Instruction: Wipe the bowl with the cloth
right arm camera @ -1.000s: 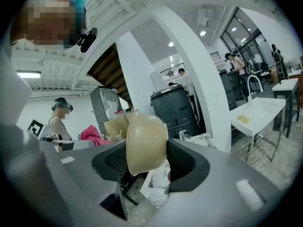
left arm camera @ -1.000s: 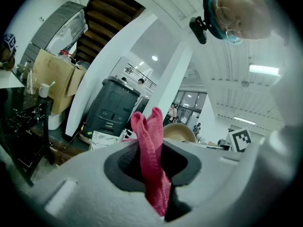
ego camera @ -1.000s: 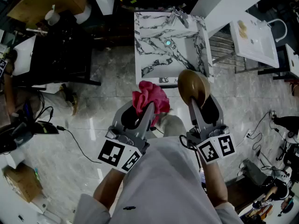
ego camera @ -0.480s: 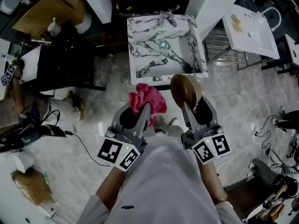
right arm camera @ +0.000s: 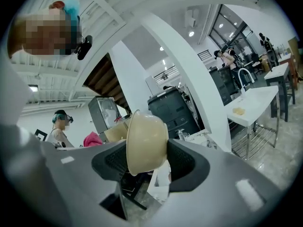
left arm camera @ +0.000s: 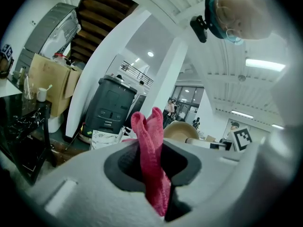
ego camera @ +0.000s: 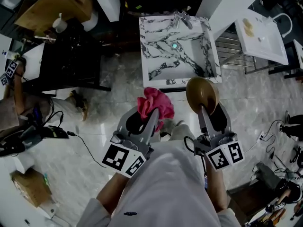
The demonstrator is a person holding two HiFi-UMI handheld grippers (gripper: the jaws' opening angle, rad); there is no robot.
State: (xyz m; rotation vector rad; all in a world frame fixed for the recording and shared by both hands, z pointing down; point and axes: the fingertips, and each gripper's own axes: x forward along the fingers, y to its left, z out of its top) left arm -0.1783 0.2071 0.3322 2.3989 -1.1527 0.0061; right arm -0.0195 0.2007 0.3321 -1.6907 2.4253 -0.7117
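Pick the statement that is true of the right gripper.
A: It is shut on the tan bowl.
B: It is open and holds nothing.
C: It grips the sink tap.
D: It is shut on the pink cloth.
A: the right gripper view shows the right gripper closed on the tan bowl, while the pink cloth is clamped in the left gripper.
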